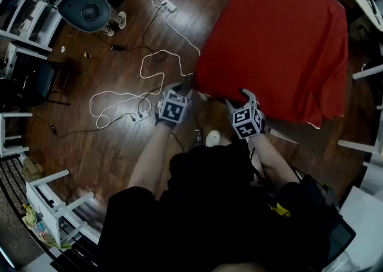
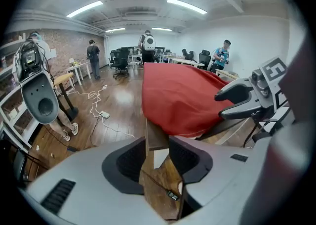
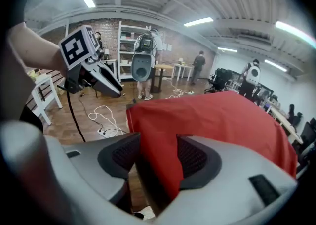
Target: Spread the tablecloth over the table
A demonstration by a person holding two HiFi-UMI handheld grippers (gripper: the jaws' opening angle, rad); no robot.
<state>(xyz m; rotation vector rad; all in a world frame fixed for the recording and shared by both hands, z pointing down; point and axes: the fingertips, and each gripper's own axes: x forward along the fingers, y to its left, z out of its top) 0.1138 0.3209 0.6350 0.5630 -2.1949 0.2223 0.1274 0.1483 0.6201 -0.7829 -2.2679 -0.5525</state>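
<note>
Grey left claw (image 2: pixel 158 157) and right claw (image 3: pixel 159 158), dark textured pads (image 2: pixel 123 167), black-and-white marker cube (image 1: pixel 173 109) behind each; black short-sleeved top (image 1: pixel 209 205).

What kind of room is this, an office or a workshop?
Probably a shared office or lab workspace: desks with black office chairs at the back, strip lights on the ceiling, and a white power strip with cables trailing over the wooden floor.

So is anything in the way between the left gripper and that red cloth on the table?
Nothing visible is. The left gripper, jaws apart and empty, faces the red fabric tablecloth draped over the wooden table, with nothing between them. The right gripper, also open, has a hanging fold between its jaws.
</note>
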